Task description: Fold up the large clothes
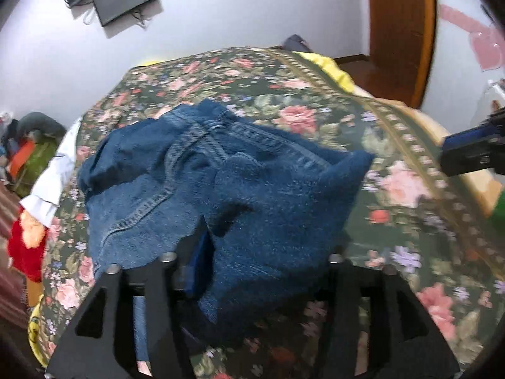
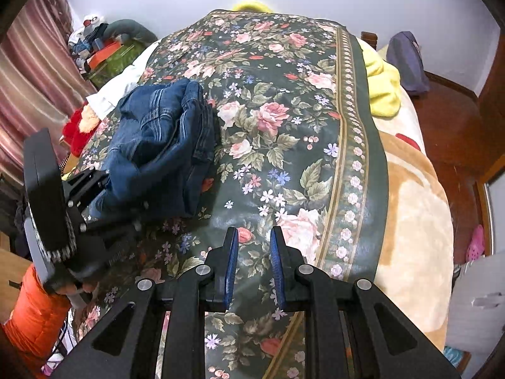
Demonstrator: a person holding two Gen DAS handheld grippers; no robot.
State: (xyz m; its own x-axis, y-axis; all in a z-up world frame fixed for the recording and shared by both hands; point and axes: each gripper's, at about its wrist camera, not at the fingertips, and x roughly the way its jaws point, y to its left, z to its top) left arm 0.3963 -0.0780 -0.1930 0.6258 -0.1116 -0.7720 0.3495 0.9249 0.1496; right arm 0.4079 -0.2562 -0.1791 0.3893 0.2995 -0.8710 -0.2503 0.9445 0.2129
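Observation:
A pair of blue jeans point(image 1: 221, 177) lies bunched in a rough fold on the floral bedspread point(image 1: 394, 183). In the left wrist view my left gripper point(image 1: 265, 252) stands at the near edge of the jeans, jaws wide apart. Loose denim drapes over and between its fingers and hides the tips. From the right wrist view the left gripper point(image 2: 104, 186) is at the left, against the jeans point(image 2: 164, 148). My right gripper point(image 2: 255, 230) hovers over bare bedspread point(image 2: 284, 126) to the right of the jeans, its blue pads point(image 2: 232, 259) close together with nothing between them.
A white cloth point(image 2: 116, 88) and a red plush point(image 2: 77, 129) lie at the bed's left edge. A yellow blanket point(image 2: 382, 88) and a beige blanket point(image 2: 416, 214) lie on the right. An orange jacket point(image 2: 34, 312) is at lower left. A wooden door point(image 1: 401, 31) stands behind the bed.

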